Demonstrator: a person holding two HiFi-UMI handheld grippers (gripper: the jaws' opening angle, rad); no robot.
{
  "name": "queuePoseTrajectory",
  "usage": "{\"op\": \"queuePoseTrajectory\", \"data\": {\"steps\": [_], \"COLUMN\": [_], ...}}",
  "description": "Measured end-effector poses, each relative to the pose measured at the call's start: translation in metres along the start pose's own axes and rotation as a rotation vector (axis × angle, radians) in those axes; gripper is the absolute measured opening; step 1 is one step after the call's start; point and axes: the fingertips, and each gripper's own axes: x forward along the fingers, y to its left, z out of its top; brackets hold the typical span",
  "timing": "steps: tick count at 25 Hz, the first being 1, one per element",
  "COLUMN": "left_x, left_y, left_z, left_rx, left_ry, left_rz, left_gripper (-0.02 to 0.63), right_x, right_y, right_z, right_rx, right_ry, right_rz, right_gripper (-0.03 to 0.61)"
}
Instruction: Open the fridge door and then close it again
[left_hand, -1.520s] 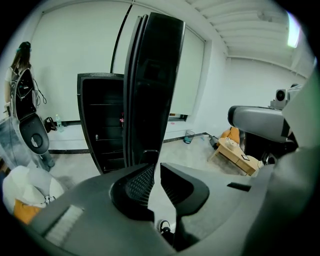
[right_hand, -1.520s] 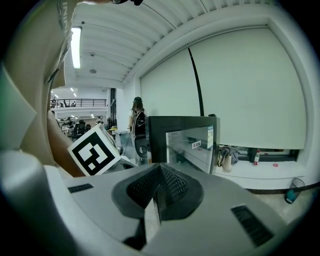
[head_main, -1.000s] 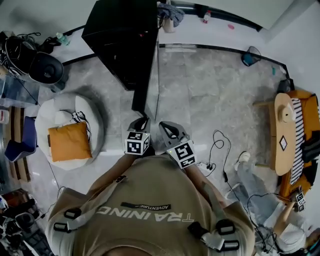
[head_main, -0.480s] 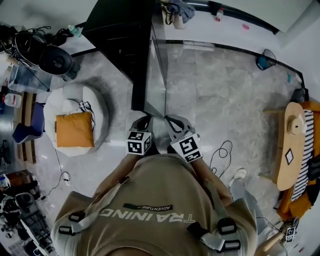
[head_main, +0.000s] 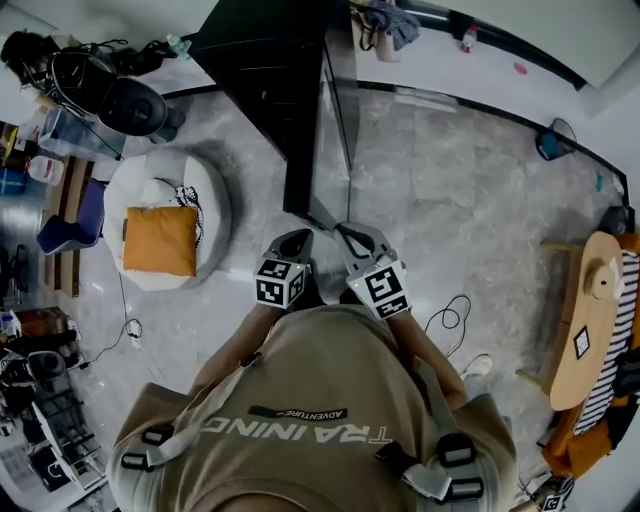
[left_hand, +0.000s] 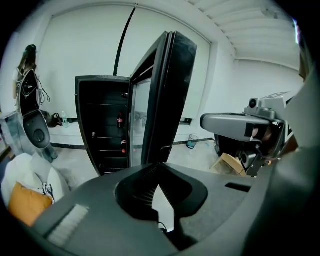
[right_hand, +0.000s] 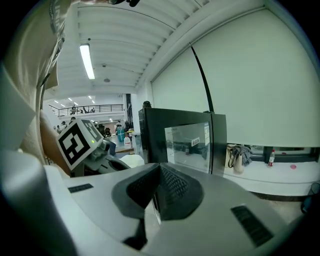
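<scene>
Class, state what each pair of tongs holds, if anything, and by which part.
Nothing is held. The left tongs and right tongs are both shut and empty, near the free edge of the open fridge door.

L tool (head_main: 296, 238) & R tool (head_main: 347, 232) side by side, both w/ jaws together.

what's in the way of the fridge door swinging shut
Nothing visible lies between the open fridge door and the fridge. The left gripper sits just off the door's free edge on its inner side and may need to move.
</scene>
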Motion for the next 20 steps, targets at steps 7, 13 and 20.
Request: {"op": "queuePoseTrajectory", "data": {"steps": [7,13,20], "left_x": [-0.032,-0.039,-0.033], "left_y": [0.021,0.045,0.063], "left_z": [0.011,0.011,0.016], "left_rx": [-0.012,-0.059,-0.071], "left_ry": [-0.083,-0.100,-0.131], "left_rz": [0.068,0.103,0.097], "left_gripper": [0.002,0.002,0.002], "right_x": [0.019,0.038,0.049], "right_y": [0.001,0.002,0.004], "right_z": [-0.004,0.001,0.001], "right_rx": [0.021,0.008,-0.023], "right_ry": [0.008,0.026,0.043], "right_rz": [0.057,0.104,0.114], "right_gripper": [-0.005,-0.005,-0.005]}}
